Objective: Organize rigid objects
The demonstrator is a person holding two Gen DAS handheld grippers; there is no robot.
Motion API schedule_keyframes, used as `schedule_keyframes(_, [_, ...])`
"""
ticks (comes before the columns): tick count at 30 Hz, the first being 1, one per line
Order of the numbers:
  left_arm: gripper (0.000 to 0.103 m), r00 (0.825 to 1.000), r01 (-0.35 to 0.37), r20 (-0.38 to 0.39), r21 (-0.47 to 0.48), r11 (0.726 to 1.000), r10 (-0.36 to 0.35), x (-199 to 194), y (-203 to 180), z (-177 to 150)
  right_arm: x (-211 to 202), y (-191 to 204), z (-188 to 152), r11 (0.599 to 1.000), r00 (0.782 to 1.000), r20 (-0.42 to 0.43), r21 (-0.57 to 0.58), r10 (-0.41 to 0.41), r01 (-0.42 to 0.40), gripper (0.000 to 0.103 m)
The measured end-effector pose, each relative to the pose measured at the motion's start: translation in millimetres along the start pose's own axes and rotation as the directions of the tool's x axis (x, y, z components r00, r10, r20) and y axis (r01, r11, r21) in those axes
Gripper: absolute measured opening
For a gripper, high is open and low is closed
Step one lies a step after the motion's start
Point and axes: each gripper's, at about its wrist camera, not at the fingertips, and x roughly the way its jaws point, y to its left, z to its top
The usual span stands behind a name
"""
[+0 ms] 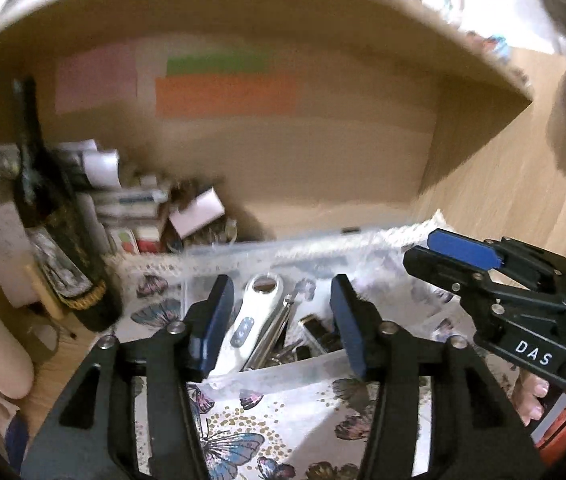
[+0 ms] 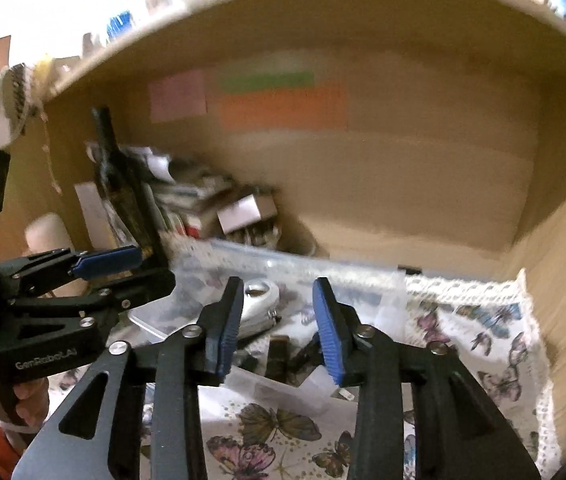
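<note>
A clear plastic box (image 1: 243, 250) sits on a butterfly-print cloth (image 1: 243, 432) inside a wooden shelf. It holds a white remote-like device (image 1: 249, 320), a metal tool (image 1: 275, 332) and small dark items (image 1: 317, 336). My left gripper (image 1: 281, 320) is open, its fingers straddling the box contents just above them. My right gripper (image 2: 279, 328) is open over the same box (image 2: 283, 266), above the white device (image 2: 259, 300) and dark items (image 2: 283, 354). Each gripper shows in the other's view: the right (image 1: 455, 256), the left (image 2: 123, 268). Both views are blurred.
A dark bottle (image 1: 49, 220) stands at the left, with stacked boxes and papers (image 1: 135, 208) behind it. Coloured sticky notes (image 1: 223, 88) are on the back wall. The shelf's right wall (image 2: 563, 240) is close. The cloth (image 2: 483, 340) extends right with a lace edge.
</note>
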Motion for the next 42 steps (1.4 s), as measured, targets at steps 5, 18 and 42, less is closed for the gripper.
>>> schedule_keyframes(5, [0.072,0.991,-0.025,0.136,0.025,0.999,0.021,-47.6,-10.5,2.6,-38.7,12.3,5.8,1.000,0.995,0.099,-0.009,-0.005,0.006,0.051])
schedule_keyframes(18, [0.100,0.966,-0.043,0.256,0.003,0.999,0.041,-103.7,-18.9,-6.8,-91.8,23.3,-0.8,0.999,0.973,0.228,0.022,-0.037,0.033,0.086])
schedule_keyframes(42, [0.103,0.958,-0.056,0.282,-0.012,0.998,0.057,-117.9,-21.6,-10.6,-116.4,22.5,-9.5,0.998,0.961,0.272,0.048,-0.053,0.041,0.103])
